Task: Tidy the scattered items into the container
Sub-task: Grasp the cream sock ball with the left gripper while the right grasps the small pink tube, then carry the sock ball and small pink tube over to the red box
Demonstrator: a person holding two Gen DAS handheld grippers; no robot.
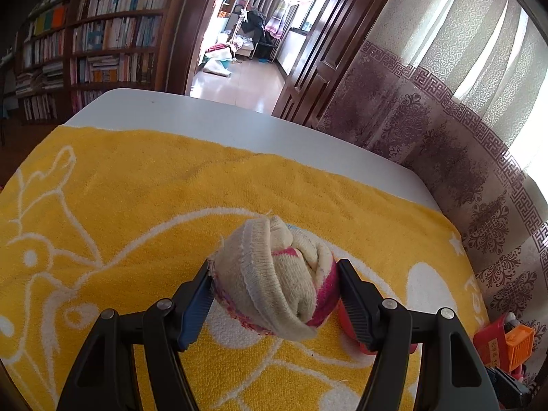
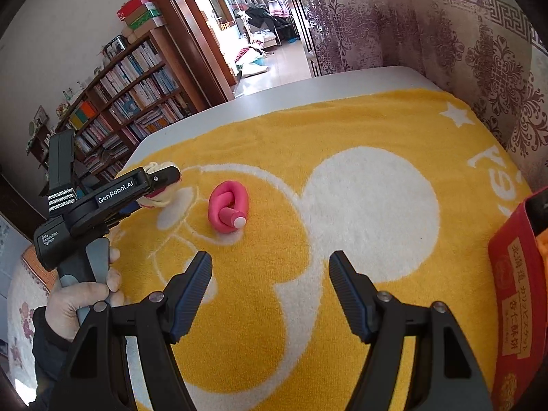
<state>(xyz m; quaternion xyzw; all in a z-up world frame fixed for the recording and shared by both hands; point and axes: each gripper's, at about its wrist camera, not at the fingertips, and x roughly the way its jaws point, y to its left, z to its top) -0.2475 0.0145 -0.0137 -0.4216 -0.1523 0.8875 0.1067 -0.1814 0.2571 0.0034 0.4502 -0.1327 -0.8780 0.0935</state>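
Left wrist view: the left gripper [image 1: 274, 291] is clamped on a rolled sock ball [image 1: 274, 274], cream with pink stripes, its two ribbed pads pressing the ball from either side. The ball sits between the fingertips, above a yellow towel [image 1: 137, 188] with white line drawings that covers a white table [image 1: 205, 116]. Just behind the right finger a bit of a pink item peeks out. At the lower right edge are orange and red plastic pieces [image 1: 507, 342].

In the right wrist view, the right gripper [image 2: 270, 270] has its jaws standing wide apart with nothing between them, hanging over the towel. A pink foam curler [image 2: 227, 210], bent into a loop with a white tip, lies on the towel ahead of the gripper, slightly left of its midline and apart from it. To the curler's left, the left gripper, carried by a person's hand [image 2: 85, 294], holds the sock ball. A red box [image 2: 517, 274] with gold print stands at the right edge.
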